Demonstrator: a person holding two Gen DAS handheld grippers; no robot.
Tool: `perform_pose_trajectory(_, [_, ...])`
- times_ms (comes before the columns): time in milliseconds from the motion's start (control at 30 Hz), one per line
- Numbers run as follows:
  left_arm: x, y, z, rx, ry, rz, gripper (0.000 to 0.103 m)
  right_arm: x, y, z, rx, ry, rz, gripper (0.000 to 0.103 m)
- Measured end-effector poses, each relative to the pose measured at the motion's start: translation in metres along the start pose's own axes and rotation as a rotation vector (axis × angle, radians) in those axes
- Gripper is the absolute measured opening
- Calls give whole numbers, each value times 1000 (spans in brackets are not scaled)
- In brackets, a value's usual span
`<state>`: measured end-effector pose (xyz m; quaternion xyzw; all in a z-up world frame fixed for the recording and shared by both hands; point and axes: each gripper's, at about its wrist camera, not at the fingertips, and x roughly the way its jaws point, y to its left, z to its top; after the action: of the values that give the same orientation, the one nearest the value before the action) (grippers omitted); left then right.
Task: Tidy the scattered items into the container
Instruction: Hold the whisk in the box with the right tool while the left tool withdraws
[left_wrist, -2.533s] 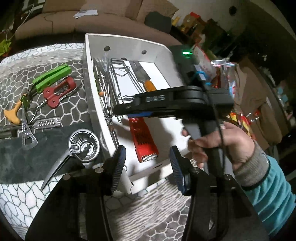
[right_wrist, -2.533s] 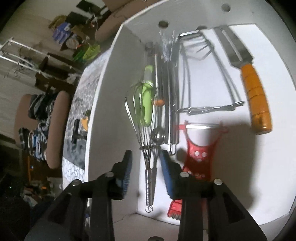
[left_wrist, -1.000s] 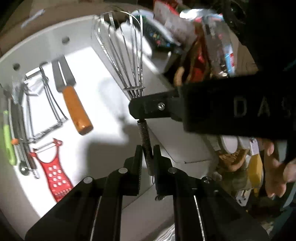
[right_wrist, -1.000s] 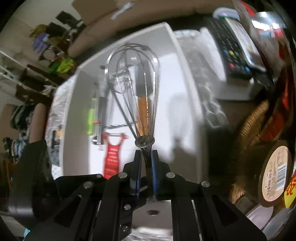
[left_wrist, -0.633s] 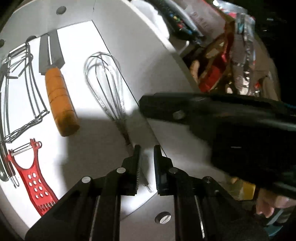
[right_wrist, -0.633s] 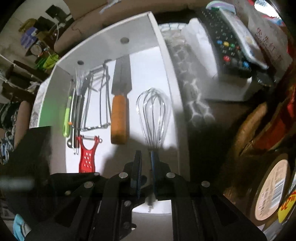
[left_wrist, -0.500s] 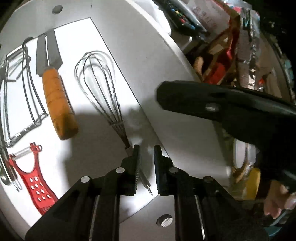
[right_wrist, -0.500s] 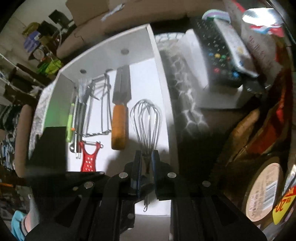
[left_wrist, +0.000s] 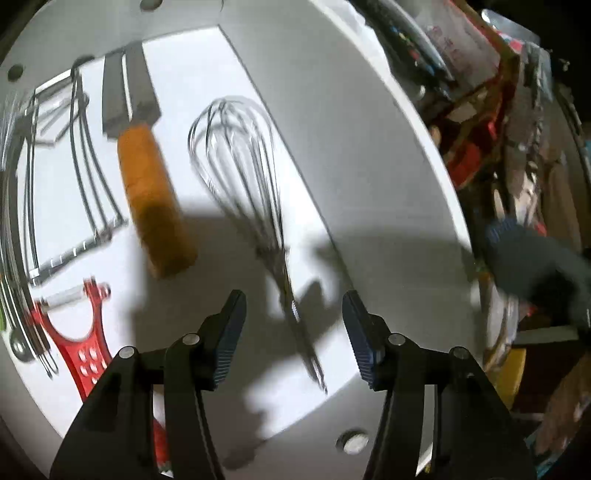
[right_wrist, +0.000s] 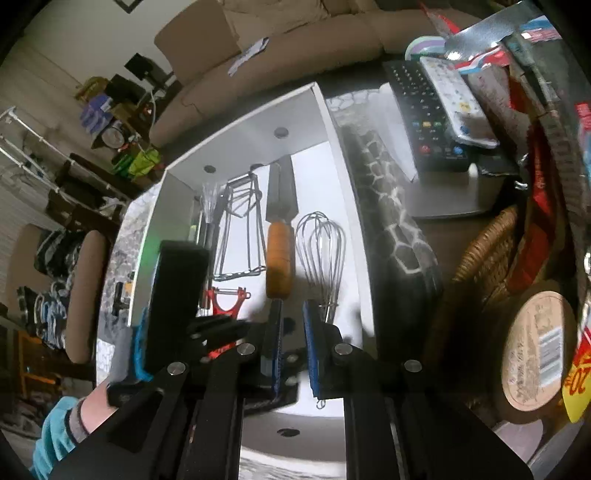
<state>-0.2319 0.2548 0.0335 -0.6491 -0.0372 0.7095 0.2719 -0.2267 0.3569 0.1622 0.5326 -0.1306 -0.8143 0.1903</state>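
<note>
A wire whisk (left_wrist: 243, 173) lies flat in the white box (left_wrist: 351, 122), near its right wall; it also shows in the right wrist view (right_wrist: 320, 247). My left gripper (left_wrist: 293, 325) is open above the whisk's handle, apart from it. My right gripper (right_wrist: 292, 332) is slightly open and empty, raised above the box's (right_wrist: 236, 147) near end. In the box also lie an orange-handled scraper (left_wrist: 155, 199), a red peeler (left_wrist: 83, 332) and wire tongs (left_wrist: 74, 177).
Remote controls (right_wrist: 436, 110) lie right of the box on the patterned cloth (right_wrist: 391, 221). A wicker basket (right_wrist: 487, 266) and a round lid (right_wrist: 539, 350) stand at the right. A sofa (right_wrist: 280, 48) is behind.
My left gripper opened and let go of the whisk, which now lies in the box. My right gripper opened a little and pulled back and up.
</note>
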Motion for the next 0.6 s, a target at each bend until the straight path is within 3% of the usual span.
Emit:
perform_pose_trajectory(167, [11, -13, 21, 7, 0, 68, 54, -19, 1, -3, -9, -31, 15, 16])
perform_pose_trajectory(433, [17, -11, 19, -83, 2, -27, 51, -19, -2, -7, -30, -34, 16, 19])
perform_pose_trajectory(533, [13, -16, 16, -44, -15, -34, 52, -18, -6, -8, -13, -29, 30, 20])
perform_pose_trajectory(600, [13, -14, 13, -75, -4, -70, 52, -19, -6, -9, -11, -35, 30, 20])
